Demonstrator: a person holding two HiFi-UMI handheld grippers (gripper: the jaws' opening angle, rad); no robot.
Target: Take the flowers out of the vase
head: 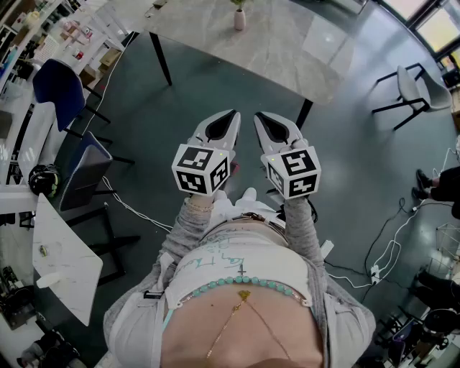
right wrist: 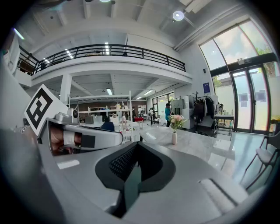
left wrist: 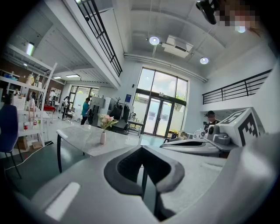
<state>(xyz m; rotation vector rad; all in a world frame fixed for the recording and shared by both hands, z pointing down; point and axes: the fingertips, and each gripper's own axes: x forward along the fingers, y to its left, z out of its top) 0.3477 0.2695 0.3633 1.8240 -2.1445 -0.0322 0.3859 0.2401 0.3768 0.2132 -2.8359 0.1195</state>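
Small pale pink ceramic vase (head: 239,19) stands upright on grey marble table (head: 287,50); pink flowers with green leaves (right wrist: 176,120) sit inside it.

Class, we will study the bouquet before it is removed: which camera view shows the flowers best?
Right gripper view: the flowers stand side-on, pink blooms clear. Left gripper view shows them too, less crisply. Head view shows mostly the vase, blooms cropped.
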